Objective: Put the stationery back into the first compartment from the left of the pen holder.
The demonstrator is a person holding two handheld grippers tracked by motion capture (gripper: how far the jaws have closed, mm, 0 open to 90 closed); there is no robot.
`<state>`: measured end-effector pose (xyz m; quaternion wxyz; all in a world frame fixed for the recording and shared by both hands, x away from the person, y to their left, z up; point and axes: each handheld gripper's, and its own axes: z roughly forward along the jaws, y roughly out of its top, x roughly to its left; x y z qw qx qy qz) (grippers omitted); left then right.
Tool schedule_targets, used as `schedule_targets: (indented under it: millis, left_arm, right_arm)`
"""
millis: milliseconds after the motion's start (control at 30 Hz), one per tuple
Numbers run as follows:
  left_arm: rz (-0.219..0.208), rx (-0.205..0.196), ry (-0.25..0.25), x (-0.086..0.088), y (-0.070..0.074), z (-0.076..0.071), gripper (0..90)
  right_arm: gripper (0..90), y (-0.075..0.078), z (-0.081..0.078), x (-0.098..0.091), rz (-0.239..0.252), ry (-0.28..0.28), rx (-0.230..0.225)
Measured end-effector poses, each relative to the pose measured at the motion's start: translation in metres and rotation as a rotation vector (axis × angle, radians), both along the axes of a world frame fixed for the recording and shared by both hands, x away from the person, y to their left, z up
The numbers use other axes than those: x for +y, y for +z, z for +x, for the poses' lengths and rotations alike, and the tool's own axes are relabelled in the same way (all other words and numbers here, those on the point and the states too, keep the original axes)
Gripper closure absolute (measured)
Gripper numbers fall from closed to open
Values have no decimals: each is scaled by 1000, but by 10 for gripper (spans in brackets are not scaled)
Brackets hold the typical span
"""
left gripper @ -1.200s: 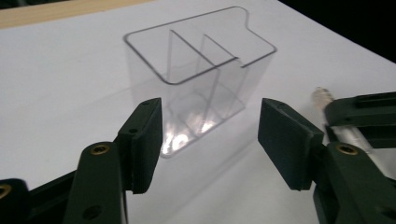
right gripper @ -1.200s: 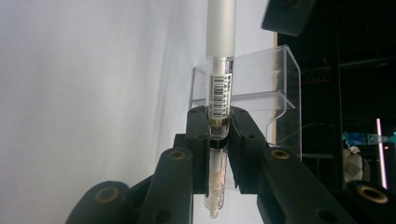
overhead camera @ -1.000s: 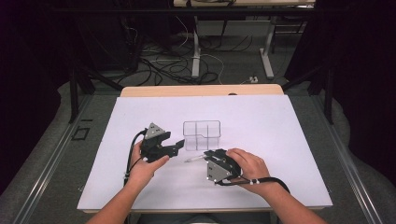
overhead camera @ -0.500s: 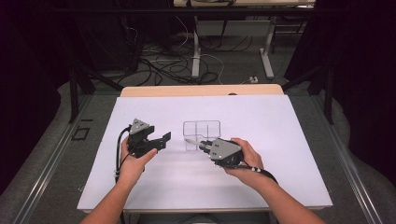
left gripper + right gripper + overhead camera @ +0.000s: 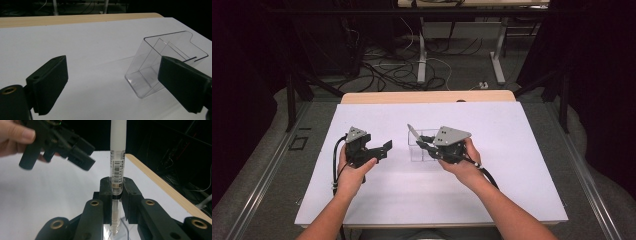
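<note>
Above clear holder (image 5: pixel 422 150), right gripper (image 5: pixel 117 192) clamps pen (image 5: pixel 117 157); left gripper (image 5: pixel 384 149) just opened wide, nothing between jaws.

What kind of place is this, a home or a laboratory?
Most likely a laboratory or recording workspace: a white-covered table fenced by black curtains, loose cables on the grey floor, and metal desk legs behind.

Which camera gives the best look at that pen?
The right gripper view: the pen stands close up between the right gripper's shut jaws, white cap and barcode label plain. In the high view it is a thin sliver slanting up from that gripper over the clear holder.
</note>
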<state>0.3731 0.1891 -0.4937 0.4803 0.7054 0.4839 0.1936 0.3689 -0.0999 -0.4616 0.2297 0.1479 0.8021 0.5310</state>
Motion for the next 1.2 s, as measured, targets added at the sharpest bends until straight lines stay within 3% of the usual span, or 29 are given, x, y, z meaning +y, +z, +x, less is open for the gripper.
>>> schedule_targets:
  millis: [333, 667, 867, 900, 1033, 1100, 1200]
  left_arm:
    - [14, 0, 10, 2, -3, 2, 1]
    - [24, 7, 5, 2, -6, 3, 0]
    - [23, 4, 10, 2, -6, 3, 1]
    - [23, 4, 11, 2, -6, 3, 1]
    - [24, 7, 11, 2, -7, 3, 0]
    - [24, 7, 11, 2, -7, 3, 0]
    - [23, 9, 13, 3, -7, 3, 1]
  right_arm:
    - [795, 2, 26, 23, 107, -51, 74]
    - [794, -13, 40, 31, 78, -145, 149]
    - [782, -15, 42, 28, 53, -162, 198]
    - [764, -16, 42, 28, 75, -162, 197]
    - [650, -14, 41, 24, 63, -179, 210]
    - [562, -14, 40, 21, 65, -194, 196]
    - [448, -12, 38, 14, 56, -220, 221]
